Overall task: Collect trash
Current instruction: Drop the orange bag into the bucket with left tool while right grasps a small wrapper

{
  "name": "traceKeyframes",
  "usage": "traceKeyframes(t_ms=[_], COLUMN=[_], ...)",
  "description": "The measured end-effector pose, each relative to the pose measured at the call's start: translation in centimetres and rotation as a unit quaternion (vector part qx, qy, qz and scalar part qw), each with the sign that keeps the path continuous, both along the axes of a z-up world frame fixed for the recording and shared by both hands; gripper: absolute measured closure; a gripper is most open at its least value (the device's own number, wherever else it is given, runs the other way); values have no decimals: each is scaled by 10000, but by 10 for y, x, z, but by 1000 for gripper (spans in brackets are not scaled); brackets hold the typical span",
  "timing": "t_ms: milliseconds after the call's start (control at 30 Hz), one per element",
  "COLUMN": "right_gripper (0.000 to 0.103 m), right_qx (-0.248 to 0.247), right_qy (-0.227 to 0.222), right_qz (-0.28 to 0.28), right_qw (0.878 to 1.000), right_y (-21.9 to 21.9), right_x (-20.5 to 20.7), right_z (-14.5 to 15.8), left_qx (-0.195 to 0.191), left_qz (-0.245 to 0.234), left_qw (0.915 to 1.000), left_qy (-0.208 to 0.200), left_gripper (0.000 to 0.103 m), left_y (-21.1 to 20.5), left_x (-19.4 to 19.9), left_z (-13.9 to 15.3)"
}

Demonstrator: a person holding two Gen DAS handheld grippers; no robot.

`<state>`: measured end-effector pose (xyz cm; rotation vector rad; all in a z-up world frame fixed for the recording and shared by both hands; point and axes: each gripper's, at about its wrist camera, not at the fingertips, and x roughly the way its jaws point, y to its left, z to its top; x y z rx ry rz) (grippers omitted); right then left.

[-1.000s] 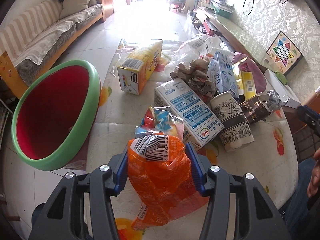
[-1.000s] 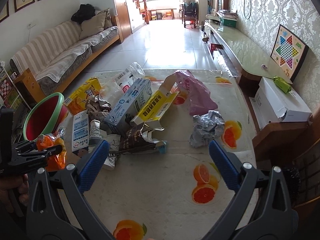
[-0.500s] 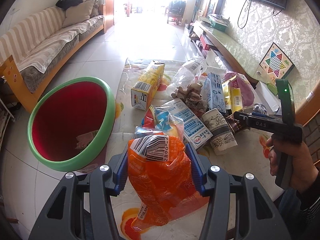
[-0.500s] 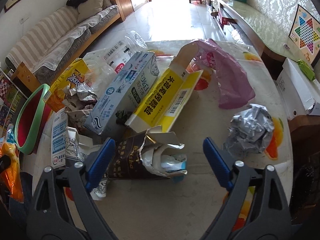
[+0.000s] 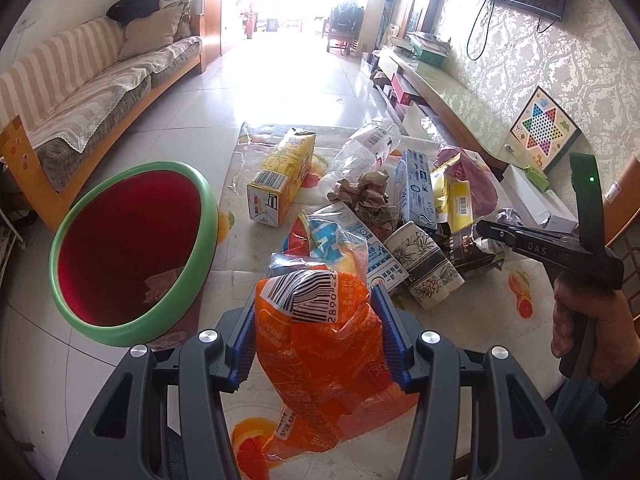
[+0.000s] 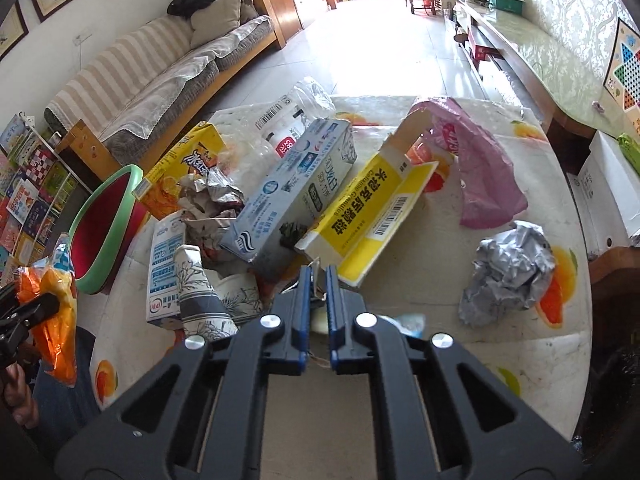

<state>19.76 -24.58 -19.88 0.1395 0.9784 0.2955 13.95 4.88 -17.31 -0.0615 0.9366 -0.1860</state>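
Note:
My left gripper (image 5: 316, 312) is shut on a crumpled orange snack bag (image 5: 320, 352), held above the table's near edge. A green-rimmed red bin (image 5: 132, 248) stands just left of it on the floor. My right gripper (image 6: 318, 276) is shut, its blue pads pinching a thin edge of a torn dark brown carton (image 5: 468, 252) that its body mostly hides. In the left wrist view, a hand (image 5: 588, 320) holds that right gripper (image 5: 486, 228) over the trash pile. The orange bag (image 6: 56, 320) also shows at the left edge of the right wrist view.
Trash covers the fruit-print tablecloth (image 6: 440, 344): a yellow box (image 6: 372, 216), a blue-white box (image 6: 296, 196), a pink bag (image 6: 480, 168), crumpled foil (image 6: 508, 272), a paper cup (image 6: 200, 292), a milk carton (image 6: 164, 272) and a juice carton (image 5: 280, 180). A sofa (image 5: 100, 92) stands at the left.
The right gripper's jaws went from wide open to shut while it dropped forward onto the brown carton. The left gripper rose a little with the orange bag still in it.

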Motion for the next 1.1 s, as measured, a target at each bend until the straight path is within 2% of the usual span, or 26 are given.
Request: traceKeyframes(t_ms=[133, 300, 600, 800, 1100], right_gripper=[96, 96, 96, 96, 96], right_qx=[118, 352, 217, 218, 313], right_qy=[-82, -312, -788, -935, -999], right_qz=[-1, -55, 60, 160, 397], right_qw=[9999, 9989, 9966, 9953, 9937], right_y=[-6, -17, -15, 1, 46], right_x=[-9, -19, -32, -37, -36], right_z=[12, 41, 91, 107, 111], left_qx=[11, -24, -67, -40, 192], left_qz=[-19, -30, -11, 164, 682], left_qw=[10000, 9999, 9992, 9979, 9938], left_qy=[-47, -139, -389, -632, -858], left_gripper=[53, 53, 53, 53, 53], left_y=[-3, -3, -1, 21, 82], left_x=[-1, -2, 1, 9, 24], left_z=[3, 7, 21, 38, 52])
